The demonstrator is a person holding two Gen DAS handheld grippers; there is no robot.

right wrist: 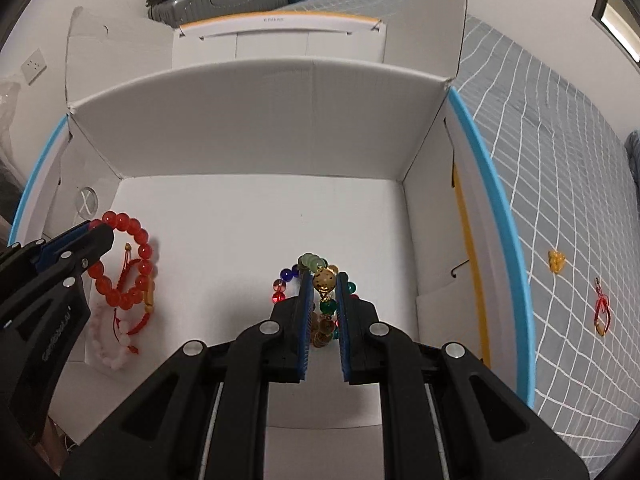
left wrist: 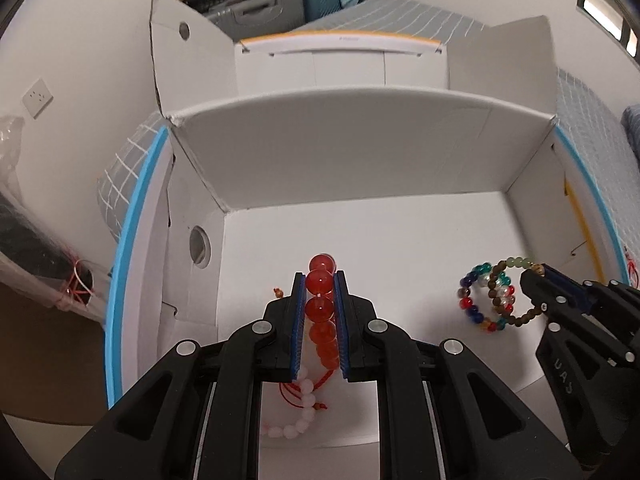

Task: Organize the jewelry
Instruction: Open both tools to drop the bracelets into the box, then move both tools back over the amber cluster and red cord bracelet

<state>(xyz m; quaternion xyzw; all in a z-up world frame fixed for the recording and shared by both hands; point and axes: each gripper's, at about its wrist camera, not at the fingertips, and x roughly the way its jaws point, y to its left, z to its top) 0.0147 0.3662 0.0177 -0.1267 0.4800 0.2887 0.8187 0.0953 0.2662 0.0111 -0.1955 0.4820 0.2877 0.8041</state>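
Both grippers reach into an open white cardboard box (left wrist: 360, 152) (right wrist: 256, 120). My left gripper (left wrist: 319, 280) is shut on a red bead bracelet (left wrist: 320, 282), also in the right wrist view (right wrist: 132, 260), held over a pale pink bead bracelet (left wrist: 298, 408) (right wrist: 110, 344) on the box floor. My right gripper (right wrist: 324, 278), also seen in the left wrist view (left wrist: 534, 276), is shut on a brown and green bead bracelet (right wrist: 325, 280) (left wrist: 508, 292). A multicoloured bead bracelet (left wrist: 476, 296) (right wrist: 282, 284) lies just under and beside it.
The box has a blue rim (right wrist: 492, 208) and raised flaps. It sits on a grey checked bedspread (right wrist: 560, 160). A small yellow charm (right wrist: 557, 261) and a red cord piece (right wrist: 602, 312) lie on the spread to the right. Suitcases (left wrist: 272, 4) stand behind.
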